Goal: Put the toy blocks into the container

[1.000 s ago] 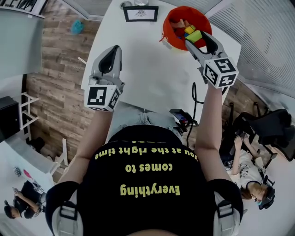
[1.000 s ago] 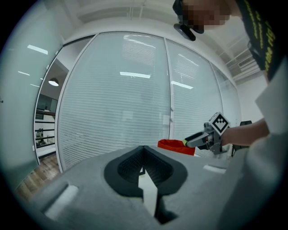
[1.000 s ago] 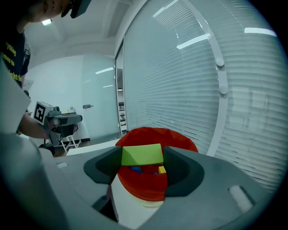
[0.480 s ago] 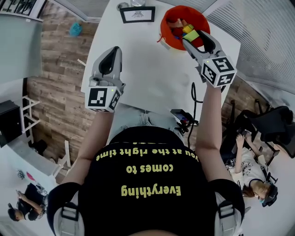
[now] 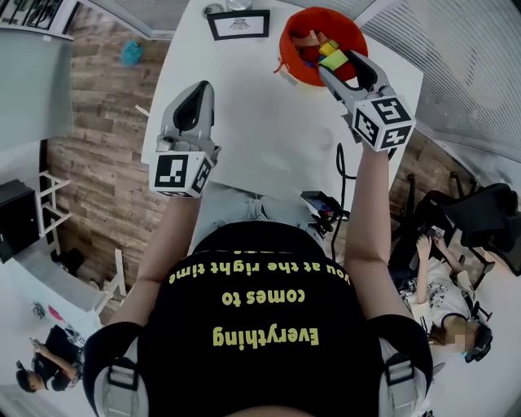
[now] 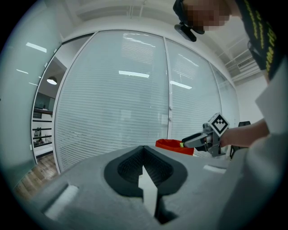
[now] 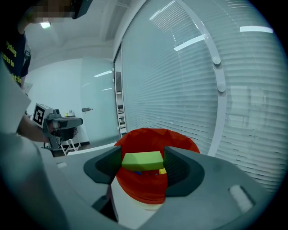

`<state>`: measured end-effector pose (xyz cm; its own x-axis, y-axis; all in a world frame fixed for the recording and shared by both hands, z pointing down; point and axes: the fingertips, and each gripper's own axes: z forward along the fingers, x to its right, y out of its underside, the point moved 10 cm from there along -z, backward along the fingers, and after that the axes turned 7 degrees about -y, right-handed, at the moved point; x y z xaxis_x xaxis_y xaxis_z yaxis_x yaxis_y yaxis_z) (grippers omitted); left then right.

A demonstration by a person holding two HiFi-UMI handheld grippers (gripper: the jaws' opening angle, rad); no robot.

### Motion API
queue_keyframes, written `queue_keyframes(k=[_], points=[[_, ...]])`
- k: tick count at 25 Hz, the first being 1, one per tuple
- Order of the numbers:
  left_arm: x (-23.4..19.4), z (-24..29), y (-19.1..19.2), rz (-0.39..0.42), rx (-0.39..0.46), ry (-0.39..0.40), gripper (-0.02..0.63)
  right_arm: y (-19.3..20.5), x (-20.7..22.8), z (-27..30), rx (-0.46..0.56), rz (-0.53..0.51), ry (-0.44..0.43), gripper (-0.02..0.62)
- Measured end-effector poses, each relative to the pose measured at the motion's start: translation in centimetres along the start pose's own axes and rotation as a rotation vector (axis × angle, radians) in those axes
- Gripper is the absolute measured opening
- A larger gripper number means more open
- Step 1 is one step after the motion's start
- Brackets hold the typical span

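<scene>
A red container (image 5: 299,50) stands at the far right of the white table (image 5: 252,106), with several coloured blocks inside. My right gripper (image 5: 340,62) is shut on a lime green block (image 7: 142,160), held just over the container's near rim (image 7: 148,188). The green block (image 5: 339,63) shows between the jaws in the head view too. My left gripper (image 5: 195,102) hovers over the table's left side, jaws closed together with nothing between them (image 6: 146,173). From the left gripper view the red container (image 6: 173,146) and the right gripper (image 6: 185,143) lie ahead to the right.
A framed card (image 5: 238,24) stands at the table's far edge, left of the container. A black cable (image 5: 340,175) hangs off the table's right side. Glass walls with blinds surround the table. A person sits at lower right (image 5: 444,301).
My right gripper has carried the green block slightly forward and left, further over the container. The left gripper has stayed in place.
</scene>
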<state>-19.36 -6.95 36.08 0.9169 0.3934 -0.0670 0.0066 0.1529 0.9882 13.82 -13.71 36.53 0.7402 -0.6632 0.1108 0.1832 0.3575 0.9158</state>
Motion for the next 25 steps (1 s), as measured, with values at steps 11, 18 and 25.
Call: queue_keyframes(k=[11, 18, 25], points=[[0.1, 0.2, -0.3, 0.013, 0.005, 0.013, -0.002, 0.1, 0.2, -0.6, 0.021, -0.014, 0.042, 0.124], [0.3, 0.2, -0.4, 0.015, 0.011, 0.02, -0.002, -0.5, 0.0, -2.1, 0.084, -0.018, 0.086, 0.017], [0.5, -0.1, -0.5, 0.014, 0.022, 0.025, -0.002, -1.4, -0.1, -4.5, 0.156, -0.023, 0.125, 0.008]])
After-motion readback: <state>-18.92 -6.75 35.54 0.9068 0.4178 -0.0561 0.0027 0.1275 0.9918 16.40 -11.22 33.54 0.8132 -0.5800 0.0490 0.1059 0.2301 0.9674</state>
